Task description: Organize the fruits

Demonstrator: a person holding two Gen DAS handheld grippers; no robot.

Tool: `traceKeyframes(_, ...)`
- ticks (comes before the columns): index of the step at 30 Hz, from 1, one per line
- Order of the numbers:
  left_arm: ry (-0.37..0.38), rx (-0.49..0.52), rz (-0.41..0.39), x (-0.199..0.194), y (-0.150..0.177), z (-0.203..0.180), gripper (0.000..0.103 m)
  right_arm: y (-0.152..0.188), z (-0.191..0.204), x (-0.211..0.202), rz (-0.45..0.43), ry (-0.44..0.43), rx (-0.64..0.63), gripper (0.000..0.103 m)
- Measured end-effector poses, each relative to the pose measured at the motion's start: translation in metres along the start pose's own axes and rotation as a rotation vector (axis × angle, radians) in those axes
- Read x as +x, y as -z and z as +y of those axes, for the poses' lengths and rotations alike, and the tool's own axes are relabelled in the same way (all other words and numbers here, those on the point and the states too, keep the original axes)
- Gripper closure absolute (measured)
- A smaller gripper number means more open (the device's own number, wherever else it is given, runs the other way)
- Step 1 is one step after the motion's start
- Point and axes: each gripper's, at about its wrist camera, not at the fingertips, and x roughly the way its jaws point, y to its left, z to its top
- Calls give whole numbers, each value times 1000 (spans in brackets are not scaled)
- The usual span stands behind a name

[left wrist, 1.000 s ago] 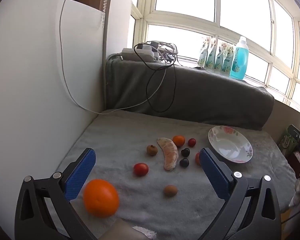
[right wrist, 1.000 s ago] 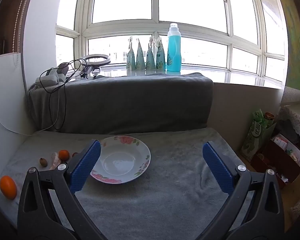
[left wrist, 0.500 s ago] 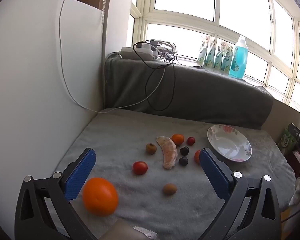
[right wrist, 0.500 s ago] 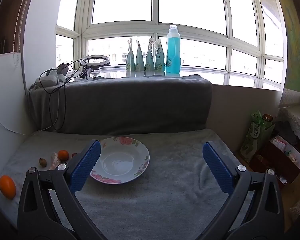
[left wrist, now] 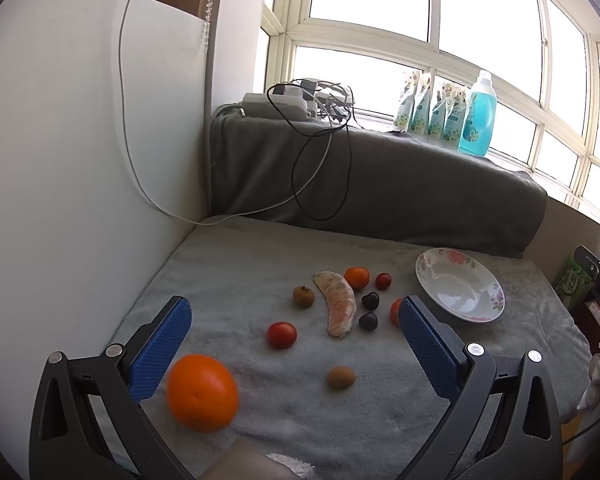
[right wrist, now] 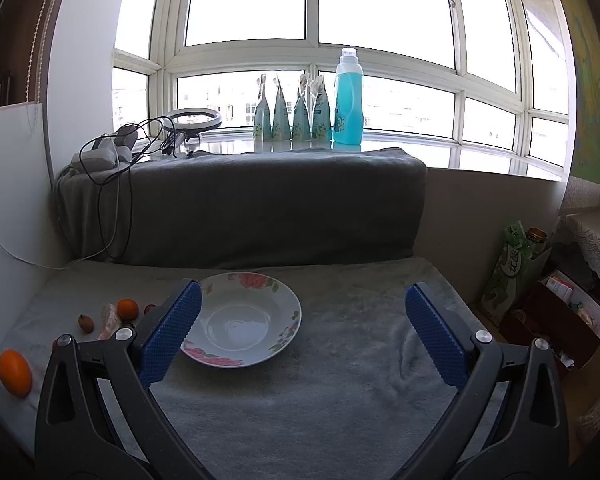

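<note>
Fruits lie on a grey towel: a big orange (left wrist: 202,392) near my left finger, a red tomato (left wrist: 281,334), a brown kiwi-like fruit (left wrist: 341,377), a peeled citrus segment (left wrist: 338,303), a small mandarin (left wrist: 357,277) and two dark plums (left wrist: 369,311). An empty floral plate (left wrist: 460,291) sits to their right; it also shows in the right wrist view (right wrist: 240,319). My left gripper (left wrist: 296,344) is open and empty above the fruits. My right gripper (right wrist: 302,332) is open and empty above the plate, with the orange (right wrist: 15,372) at far left.
A white panel (left wrist: 60,160) walls the left side. A grey-covered backrest (left wrist: 380,184) with cables (left wrist: 320,168) runs behind. A blue detergent bottle (right wrist: 348,100) and pouches stand on the windowsill. Boxes (right wrist: 540,300) stand off the towel's right edge.
Both views have shifted only slightly; the left gripper has eased back a little from the fruits. Both grippers stay open and nothing on the towel has moved.
</note>
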Motion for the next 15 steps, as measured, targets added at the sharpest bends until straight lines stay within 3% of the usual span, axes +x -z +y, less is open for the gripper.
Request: traceKeyframes(15,0,2,1,0,3,-2,0,0,3,3,1,1,-4,0)
